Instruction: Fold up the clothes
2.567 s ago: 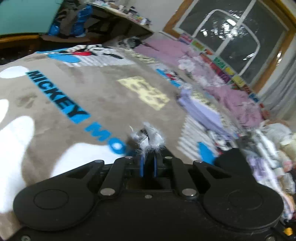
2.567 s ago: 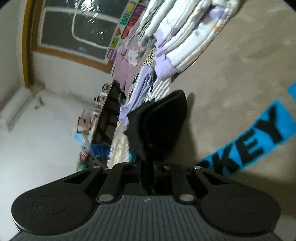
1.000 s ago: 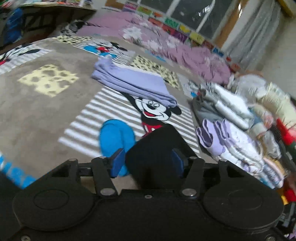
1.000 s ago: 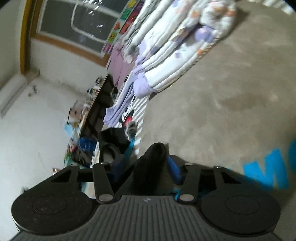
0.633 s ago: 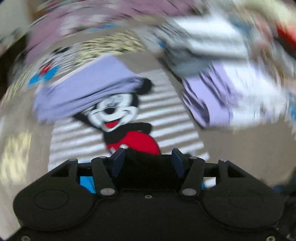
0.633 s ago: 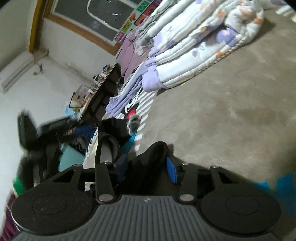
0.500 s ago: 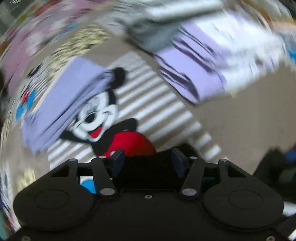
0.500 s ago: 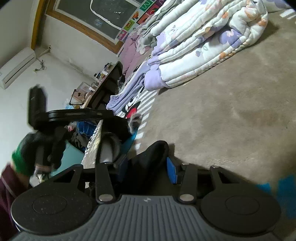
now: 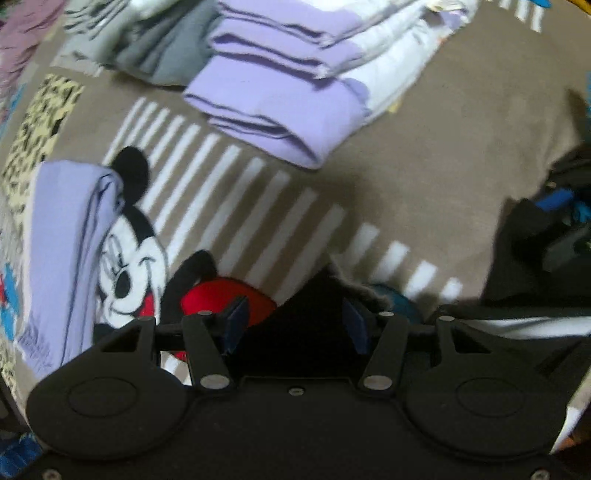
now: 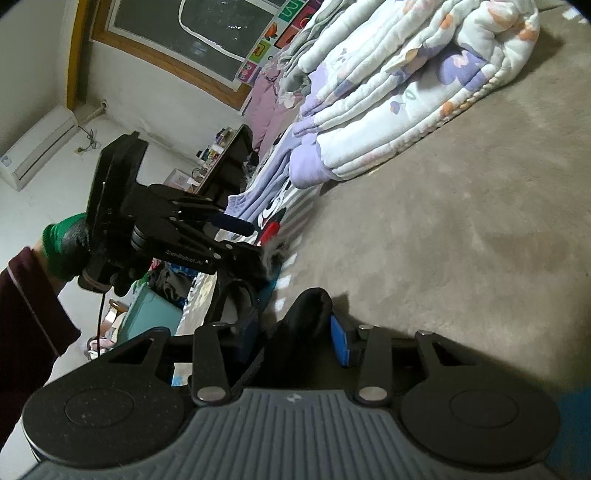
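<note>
Left gripper (image 9: 295, 325): jaws spread wide, the blue pads clear on both sides of a black garment (image 9: 306, 317) that lies between them; nothing is pinched. The garment's pointed corner reaches just past the fingertips and rests on the brown Mickey blanket (image 9: 424, 177).

Right gripper (image 10: 293, 343): jaws likewise parted, with a raised fold of the same black garment (image 10: 303, 321) standing between the pads. The right-hand blue pad (image 10: 340, 345) shows a gap to the cloth; contact at the other pad cannot be determined.

In the right wrist view the left gripper (image 10: 236, 240) hovers low over the blanket (image 10: 461, 229), beyond the garment and to its left, carried by a hand in a green-cuffed glove (image 10: 62, 243).

Relative to the garment, the printed Mickey face (image 9: 129, 266) lies just beyond and to the left on the blanket. A folded lilac cloth (image 9: 62, 251) covers the far-left edge of that print. Farther beyond the garment sits a stack of folded lilac and white bedding (image 9: 295, 81), with a grey folded item (image 9: 162, 51) beside it on the left.

Farthest from the garment, in the right wrist view, are the floral quilt stack (image 10: 406, 85), the dark window (image 10: 207, 26) and a wall air conditioner (image 10: 37, 147).
</note>
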Available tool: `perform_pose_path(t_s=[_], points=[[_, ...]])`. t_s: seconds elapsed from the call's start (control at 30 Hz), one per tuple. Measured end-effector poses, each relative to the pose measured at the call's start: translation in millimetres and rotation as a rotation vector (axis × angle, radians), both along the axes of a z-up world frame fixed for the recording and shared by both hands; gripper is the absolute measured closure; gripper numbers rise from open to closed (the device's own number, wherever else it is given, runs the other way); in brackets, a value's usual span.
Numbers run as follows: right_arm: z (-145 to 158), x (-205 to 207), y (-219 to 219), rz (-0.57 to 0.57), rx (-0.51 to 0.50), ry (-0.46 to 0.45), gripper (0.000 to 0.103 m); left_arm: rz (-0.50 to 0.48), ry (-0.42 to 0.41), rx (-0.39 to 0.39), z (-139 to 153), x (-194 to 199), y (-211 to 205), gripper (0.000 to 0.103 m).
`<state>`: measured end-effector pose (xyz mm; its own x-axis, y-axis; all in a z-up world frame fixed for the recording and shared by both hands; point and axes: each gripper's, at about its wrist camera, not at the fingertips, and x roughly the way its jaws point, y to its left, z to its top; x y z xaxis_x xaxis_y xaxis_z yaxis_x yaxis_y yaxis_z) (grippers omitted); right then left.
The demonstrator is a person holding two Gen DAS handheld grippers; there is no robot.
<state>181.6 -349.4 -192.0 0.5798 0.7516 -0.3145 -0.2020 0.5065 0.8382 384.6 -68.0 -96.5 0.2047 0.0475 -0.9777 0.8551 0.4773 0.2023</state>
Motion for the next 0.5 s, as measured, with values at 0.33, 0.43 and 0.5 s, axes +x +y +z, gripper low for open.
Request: perform_pose_path(t_s=[0.33,0.43,0.5], points=[[-0.3,1.5,3.2,0.015,0.015,-0.013,0.061,-0.004,0.048,0.016,-15.7,-1.4,-8.4,0.051],[-0.9,1.0,2.5,0.007,0.01,-0.009,0.069,-0.008,0.007,-0.025,-10.0,-11.8,-6.8,0.076],[-3.2,1.0,-0.4,-0.007,0.023,0.002,0.077,-0.01,-0.055,-0.043,-4.3,-23.9,-4.6,0.091]])
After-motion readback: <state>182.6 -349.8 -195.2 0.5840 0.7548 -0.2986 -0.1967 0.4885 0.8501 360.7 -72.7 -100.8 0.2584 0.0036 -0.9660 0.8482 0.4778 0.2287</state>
